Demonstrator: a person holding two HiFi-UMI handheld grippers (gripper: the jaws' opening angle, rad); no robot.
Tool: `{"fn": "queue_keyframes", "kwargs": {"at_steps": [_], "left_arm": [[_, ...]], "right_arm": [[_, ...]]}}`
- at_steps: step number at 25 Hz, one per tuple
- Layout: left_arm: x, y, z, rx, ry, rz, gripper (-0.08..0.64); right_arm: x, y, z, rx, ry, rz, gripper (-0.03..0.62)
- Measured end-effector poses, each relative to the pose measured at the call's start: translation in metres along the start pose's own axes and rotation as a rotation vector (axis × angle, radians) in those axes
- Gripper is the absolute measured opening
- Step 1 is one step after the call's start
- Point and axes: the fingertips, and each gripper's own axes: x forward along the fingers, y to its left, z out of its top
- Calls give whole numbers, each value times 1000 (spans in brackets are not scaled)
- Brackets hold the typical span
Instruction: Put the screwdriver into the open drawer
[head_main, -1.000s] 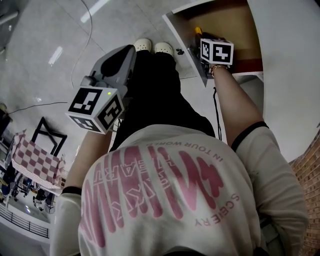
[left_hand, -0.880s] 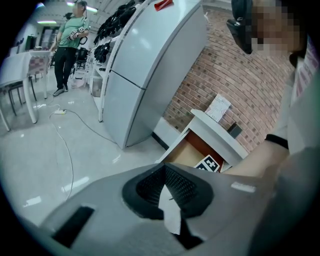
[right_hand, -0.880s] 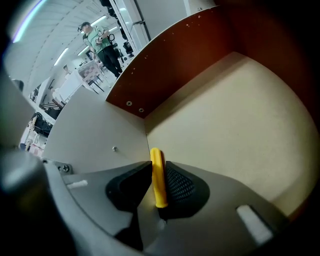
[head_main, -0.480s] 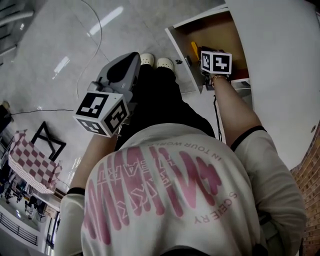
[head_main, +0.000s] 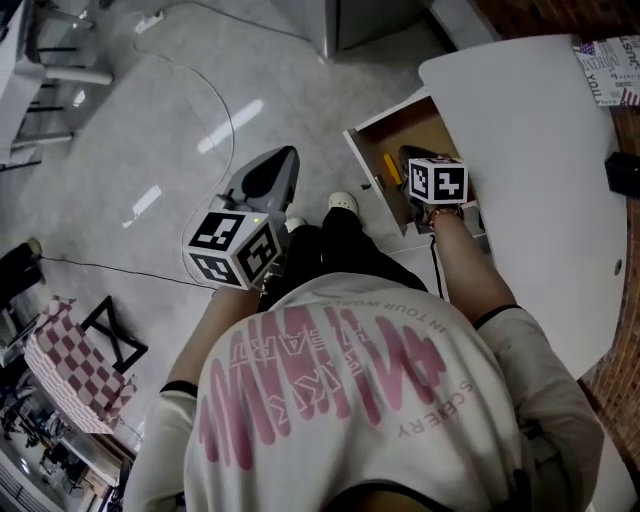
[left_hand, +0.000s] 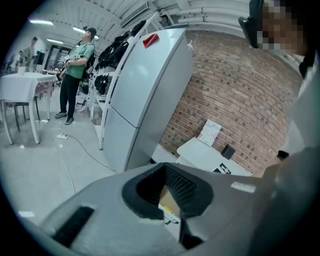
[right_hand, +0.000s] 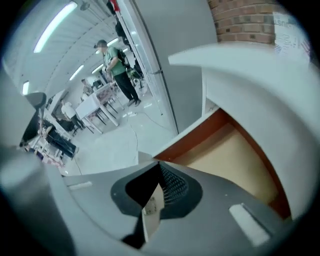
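We see the screwdriver (head_main: 391, 168) lying along the drawer's (head_main: 412, 122) front edge, just beside our right claw (head_main: 410, 155), which has just closed empty.

White fridge (left_hand: 145, 90) against brick wall (left_hand: 235, 85), glossy grey floor (head_main: 130, 130).

Bright ceiling strip lights (right_hand: 55, 25), glare streaks on glossy floor (head_main: 120, 120), fisheye bending, dark corners in gripper views
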Motion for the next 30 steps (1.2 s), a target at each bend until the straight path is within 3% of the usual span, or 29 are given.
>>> {"fn": "queue_keyframes", "kwargs": {"at_steps": [4,10,13,17,23,30], "left_arm": [[-21,-7,34,56,-67,-44,3],[-51,-15,82,138,-151,-94,3],[-63,-24,107,144,-198,-134,3],[-89,-42,137,163,-269,-181,3],[-130,-64,169,161,-374,-278,3],[-169,-74,203,229,-488,-304,3]], "right_arm": [[-54,32,56,50,-192,28,12],[-150,97,143,-119,-494,-57,12],[-195,129,172,-114,-610,-57,12],[-243,165,192,-71,-723,-43,12],[-302,215,207,-140,-851,-50,12],[-354,263,216,-199,-966,-50,12]]}}
